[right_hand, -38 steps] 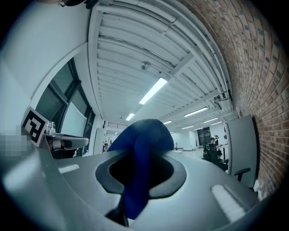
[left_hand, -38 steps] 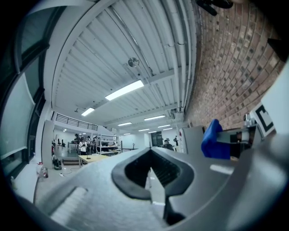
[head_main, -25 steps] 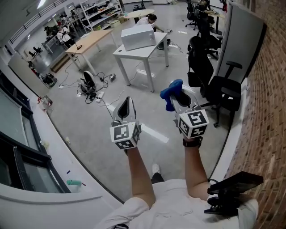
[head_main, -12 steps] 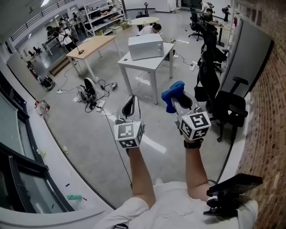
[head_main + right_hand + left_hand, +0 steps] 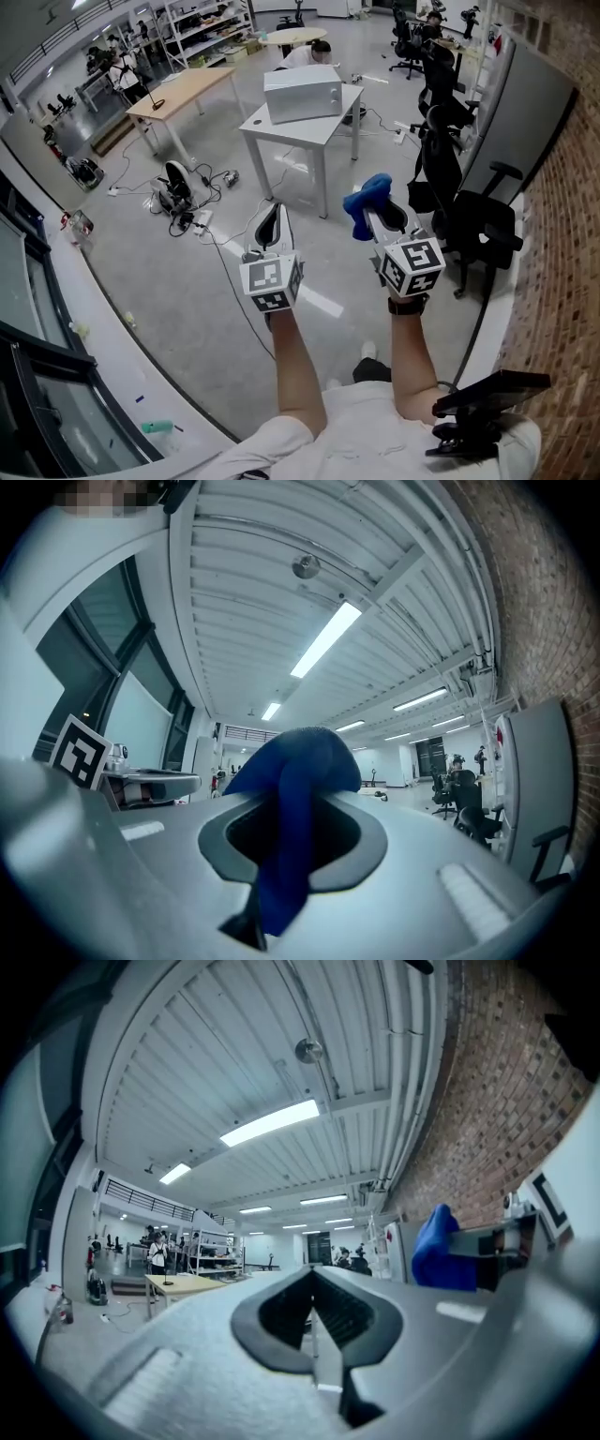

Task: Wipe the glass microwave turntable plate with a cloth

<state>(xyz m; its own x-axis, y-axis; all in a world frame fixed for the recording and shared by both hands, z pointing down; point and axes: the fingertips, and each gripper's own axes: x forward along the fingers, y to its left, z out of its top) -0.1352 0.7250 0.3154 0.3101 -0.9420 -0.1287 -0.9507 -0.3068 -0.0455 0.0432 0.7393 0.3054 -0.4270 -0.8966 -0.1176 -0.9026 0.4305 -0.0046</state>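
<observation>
A person stands on the floor (image 5: 178, 281) of an open workshop with both arms (image 5: 298, 361) stretched forward, a gripper in each hand, as seen in the head view. The right gripper (image 5: 380, 214) pinches a blue cloth (image 5: 366, 199), which bunches above its tips and hangs down between them. In the right gripper view the jaws of the right gripper (image 5: 281, 855) press on the cloth (image 5: 292, 766), a fold of it trailing down through the dark oval opening. The left gripper (image 5: 271, 212) is held level with the right one and just beside it, apart from it. In the left gripper view the left gripper (image 5: 314, 1283) has its jaws pressed together at the tips, with nothing between them, and the cloth (image 5: 433, 1249) shows at the right of the frame, in front of a brick wall (image 5: 487, 1101). Both grippers point up and away, toward the ceiling lights. Well ahead of them on the floor, a white bench (image 5: 291, 129) carries a grey microwave (image 5: 302, 92) with its door shut. Cables (image 5: 183, 192) lie tangled on the floor to the left of the bench. Black office chairs (image 5: 450, 202) stand along the right, near the brick wall (image 5: 562, 234).
</observation>
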